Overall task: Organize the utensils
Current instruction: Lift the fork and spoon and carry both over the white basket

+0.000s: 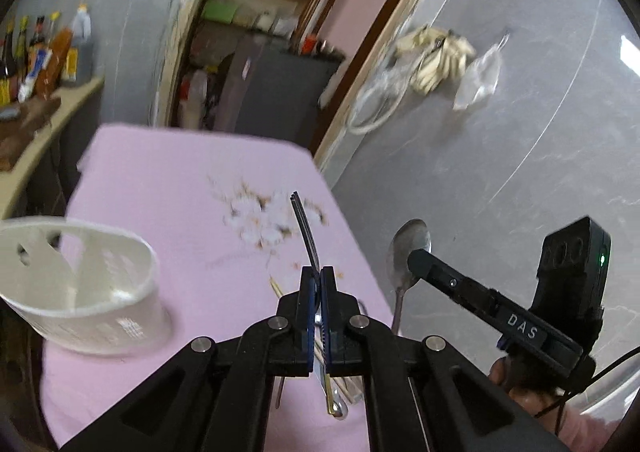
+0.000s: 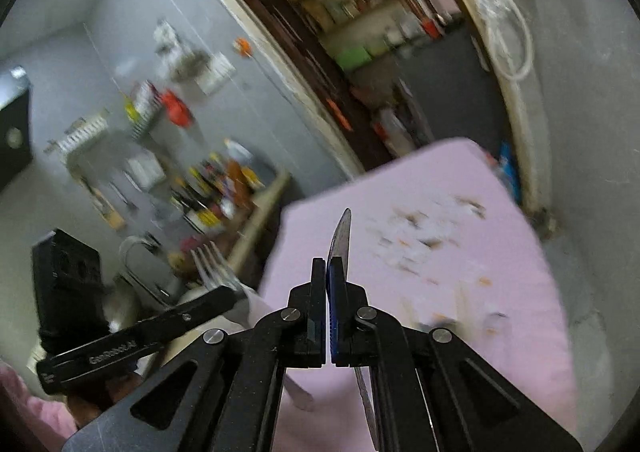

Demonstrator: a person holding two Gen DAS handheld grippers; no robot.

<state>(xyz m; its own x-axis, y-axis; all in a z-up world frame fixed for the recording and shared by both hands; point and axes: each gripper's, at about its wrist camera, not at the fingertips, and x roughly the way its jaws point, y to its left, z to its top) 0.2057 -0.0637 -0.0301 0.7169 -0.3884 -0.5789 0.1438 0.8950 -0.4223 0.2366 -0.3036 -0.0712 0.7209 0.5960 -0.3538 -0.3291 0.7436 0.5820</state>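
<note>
At the surface's left edge stands the white holder [image 1: 80, 292], then the left gripper [image 1: 317, 292] clamped on a fork [image 1: 305, 230] and the right gripper [image 2: 328, 300] clamped on a spoon [image 1: 408, 252], both aloft, where thin handles could pivot and slip.

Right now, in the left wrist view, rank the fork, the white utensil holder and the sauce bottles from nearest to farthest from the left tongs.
1. Fork: clamped in the left tongs, pointing ahead.
2. White utensil holder: low left, on the pink cloth.
3. Sauce bottles: far left, on the counter.
</note>
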